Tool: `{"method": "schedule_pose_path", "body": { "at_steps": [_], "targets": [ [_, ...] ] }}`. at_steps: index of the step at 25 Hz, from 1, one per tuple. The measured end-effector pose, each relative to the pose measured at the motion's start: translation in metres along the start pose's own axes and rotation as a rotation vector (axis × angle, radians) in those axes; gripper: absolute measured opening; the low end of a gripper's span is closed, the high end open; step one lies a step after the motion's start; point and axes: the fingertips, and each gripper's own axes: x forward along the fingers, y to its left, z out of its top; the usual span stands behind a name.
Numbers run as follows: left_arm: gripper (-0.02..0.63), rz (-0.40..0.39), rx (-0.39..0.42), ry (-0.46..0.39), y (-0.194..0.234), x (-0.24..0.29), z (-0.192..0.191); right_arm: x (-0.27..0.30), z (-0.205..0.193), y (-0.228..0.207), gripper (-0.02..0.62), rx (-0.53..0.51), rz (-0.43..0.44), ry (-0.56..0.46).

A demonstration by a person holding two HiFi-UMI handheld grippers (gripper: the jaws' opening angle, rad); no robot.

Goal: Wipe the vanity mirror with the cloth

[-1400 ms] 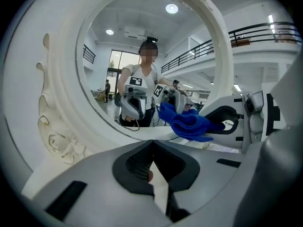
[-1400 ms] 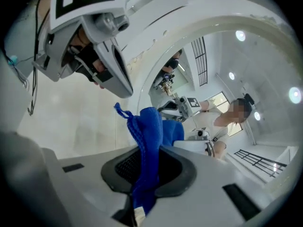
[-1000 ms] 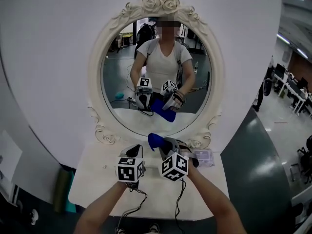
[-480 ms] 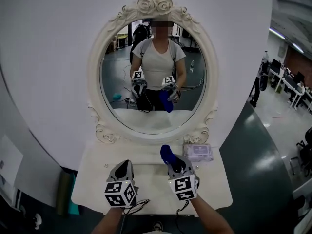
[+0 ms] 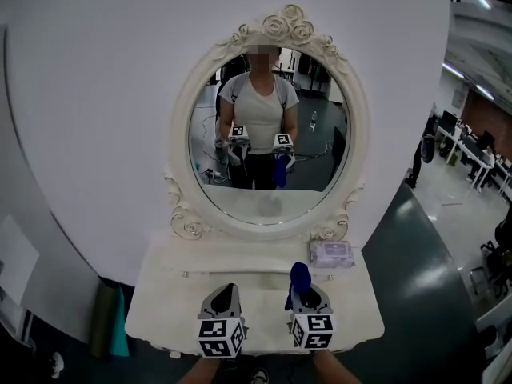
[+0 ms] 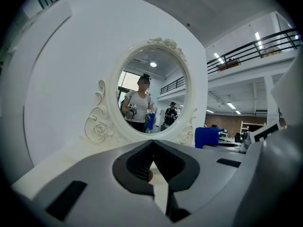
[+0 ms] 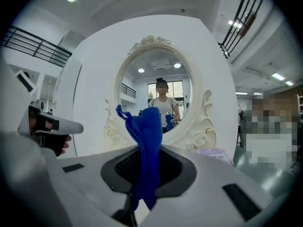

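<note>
— Where is the cloth?

— In the right gripper. It is blue, and its 2 fingers are clenched on the lower part of it. In the right gripper view the cloth stands up from between the fingers in a crumpled strip, with a small knotted corner at the top left.

— Is it on the mirror?

— No. It is held over the front part of the white surface, apart from the glass. The mirror is oval, upright, in a cream carved frame with roses at the top and scrolls at the bottom corners, and it stands at the back of the surface against a white wall.

— And the left gripper?

— Beside the right one, to its left, at about the same height and pointing at the mirror too. In the left gripper view its fingers are pressed together at the tips with nothing between them.

— What else is there?

— A packet of wipes lies on the surface, just beside the right foot of the frame. The glass reflects the person in a light shirt, holding both grippers at waist height, the blue cloth hanging from one.
</note>
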Motion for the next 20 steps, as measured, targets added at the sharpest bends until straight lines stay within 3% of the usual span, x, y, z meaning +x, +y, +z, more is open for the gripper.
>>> {"method": "schedule_pose_path", "body": {
  "at_steps": [6,20],
  "targets": [
    [0.005,0.008,-0.004,0.033,0.005,-0.013,-0.019,-0.021,-0.001,0.007,0.067,0.027,-0.001,-0.016],
    [0.005,0.023,-0.043,0.006,0.008,-0.012,-0.004,-0.025,0.009,0.003,0.067,0.066,0.006,-0.025]
  ]
}}
